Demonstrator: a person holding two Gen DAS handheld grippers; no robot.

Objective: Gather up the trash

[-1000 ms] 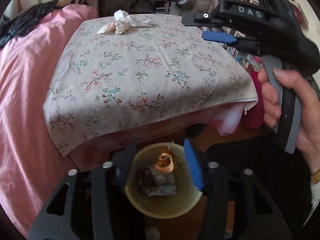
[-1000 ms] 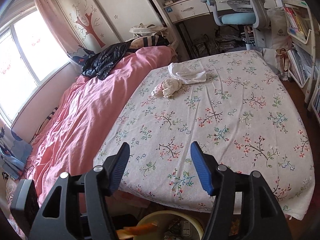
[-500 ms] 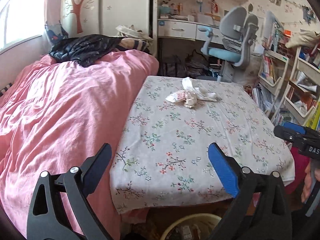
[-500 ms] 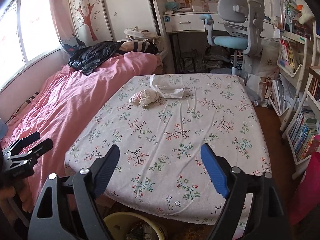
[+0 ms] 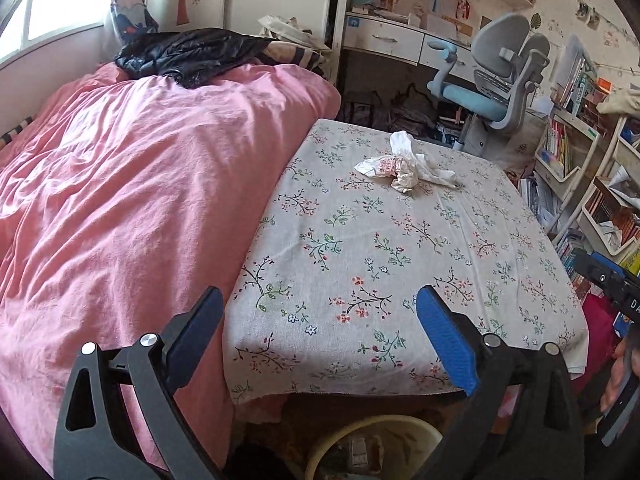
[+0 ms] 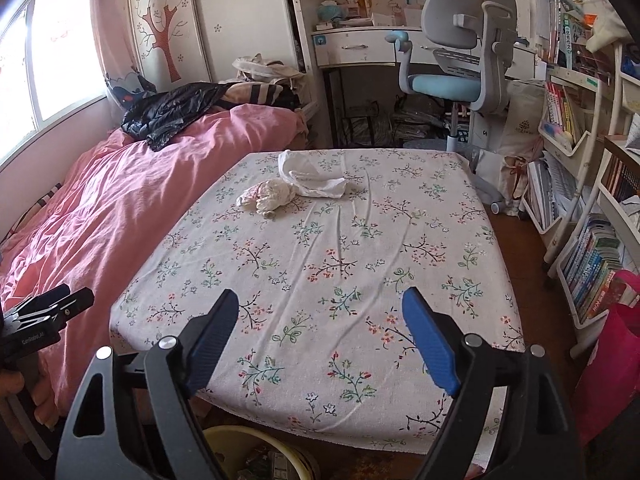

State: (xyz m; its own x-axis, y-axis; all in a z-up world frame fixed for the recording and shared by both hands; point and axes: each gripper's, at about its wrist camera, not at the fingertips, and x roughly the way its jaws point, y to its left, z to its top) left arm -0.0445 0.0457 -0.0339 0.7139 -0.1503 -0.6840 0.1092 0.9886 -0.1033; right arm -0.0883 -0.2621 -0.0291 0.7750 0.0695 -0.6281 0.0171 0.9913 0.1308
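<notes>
Crumpled white and patterned trash (image 5: 404, 164) (image 6: 276, 196) lies at the far side of the table under a floral cloth (image 5: 400, 248) (image 6: 320, 256). A white rag (image 6: 316, 176) lies right behind it. Below the table's near edge stands a yellow bin (image 5: 380, 446) (image 6: 248, 454) with scraps inside. My left gripper (image 5: 320, 336) hovers open over the table's near left corner, nothing between its fingers. My right gripper (image 6: 320, 336) is open above the near edge, also with nothing in it. Each gripper's body shows at the edge of the other's view.
A bed with a pink duvet (image 5: 140, 200) (image 6: 120, 200) flanks the table on the left, a black jacket (image 5: 188, 54) on it. Bookshelves (image 6: 592, 240) and a pink bag (image 6: 612, 360) line the right. A desk chair (image 6: 452, 60) stands beyond the table.
My left gripper has swung up from pointing into the bin and its jaws have spread wider. The right gripper's jaws also widened and its view levelled out over the table.
</notes>
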